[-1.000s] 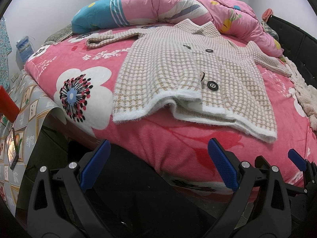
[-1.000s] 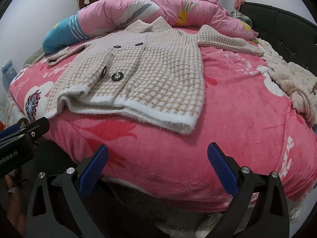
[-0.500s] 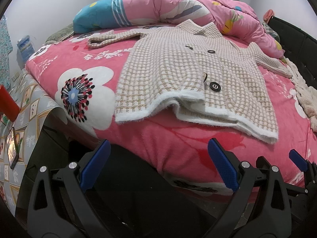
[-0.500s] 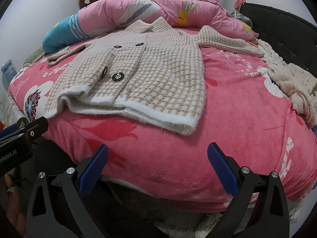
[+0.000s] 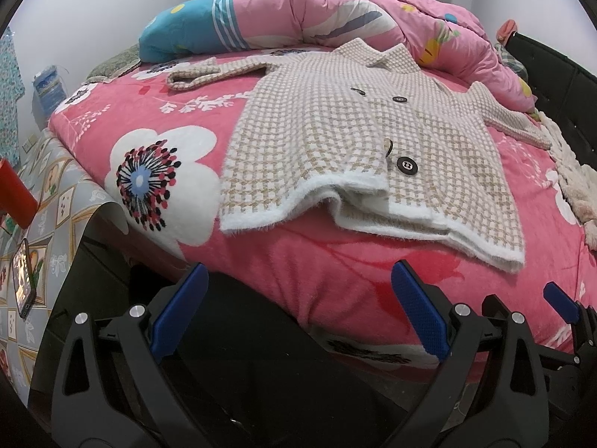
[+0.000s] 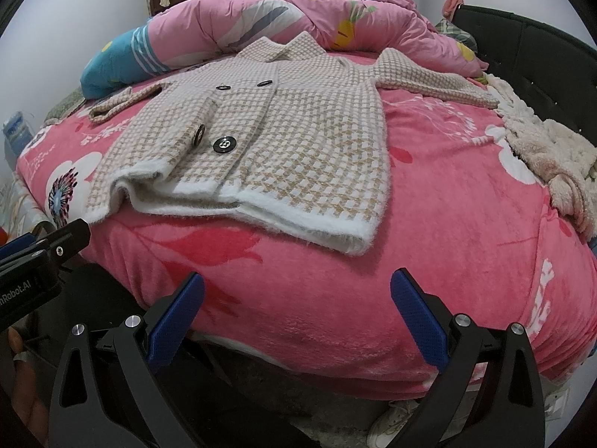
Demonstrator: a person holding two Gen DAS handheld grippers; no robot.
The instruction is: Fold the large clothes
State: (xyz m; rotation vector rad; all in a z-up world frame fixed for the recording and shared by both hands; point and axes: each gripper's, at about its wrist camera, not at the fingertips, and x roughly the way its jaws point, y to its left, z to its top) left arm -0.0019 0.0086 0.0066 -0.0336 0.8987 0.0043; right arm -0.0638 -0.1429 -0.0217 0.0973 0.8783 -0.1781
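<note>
A beige-and-white checked cardigan (image 5: 335,130) with black buttons and a fluffy white hem lies spread face up on a pink flowered bed, sleeves out to both sides. The same cardigan (image 6: 283,130) fills the middle of the right wrist view. My left gripper (image 5: 298,311) hovers open below the bed's near edge, short of the hem, with nothing between its blue pads. My right gripper (image 6: 298,315) is open too, low in front of the bed edge under the hem's right corner. Its tip shows in the left wrist view as the right gripper (image 5: 559,302).
A rolled pink quilt (image 5: 335,11) and a blue pillow (image 5: 183,30) lie behind the cardigan. A cream fluffy garment (image 6: 548,149) sits at the bed's right side by the black headboard (image 6: 522,41). A phone (image 5: 24,283) and a red object (image 5: 15,194) lie on a patterned surface left.
Both grippers have drifted very slightly; the cardigan sits a little lower and nearer in both views. Nothing was grasped or released.
</note>
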